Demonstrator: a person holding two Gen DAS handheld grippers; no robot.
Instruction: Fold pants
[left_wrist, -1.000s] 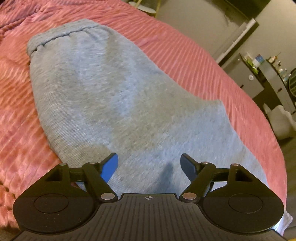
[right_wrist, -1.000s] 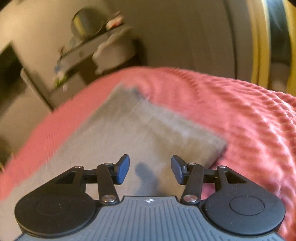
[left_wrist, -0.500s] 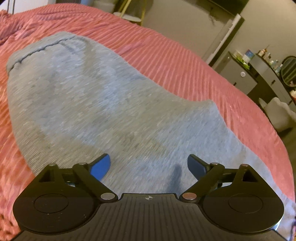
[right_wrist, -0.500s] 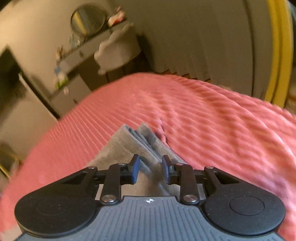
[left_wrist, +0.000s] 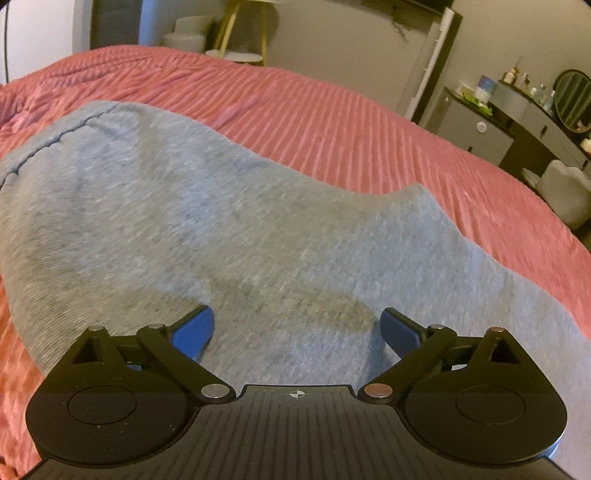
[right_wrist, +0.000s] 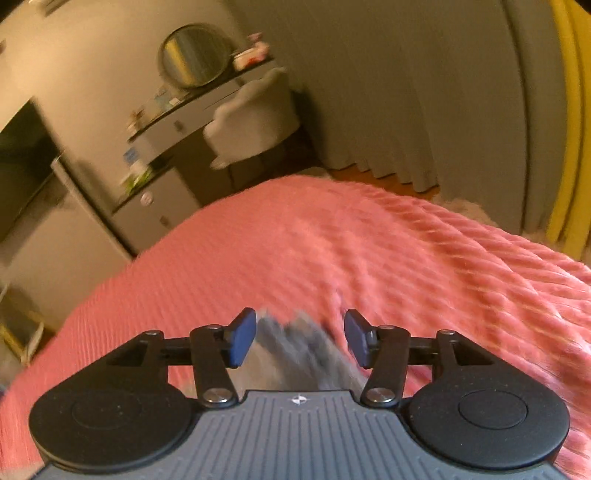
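Observation:
The grey pants (left_wrist: 207, 221) lie flat on the pink ribbed bedspread (left_wrist: 351, 122), waistband at the far left. My left gripper (left_wrist: 297, 328) is open, low over the middle of the pants, holding nothing. In the right wrist view my right gripper (right_wrist: 299, 339) is open, with the blurred ribbed cuff end of the pants (right_wrist: 295, 343) lying between its fingers and not pinched. The rest of the pants is hidden under that gripper's body.
The bedspread (right_wrist: 369, 251) fills the bed around the pants. A dresser with a round mirror (right_wrist: 194, 55) and a pale chair (right_wrist: 255, 118) stand past the bed's edge. A yellow-legged stool (left_wrist: 240, 33) is behind the bed.
My right gripper, nearly shut around the cuff half a second ago, has opened wide, and the view has swung towards the bed's edge. My left gripper has opened wider and dropped closer to the pants.

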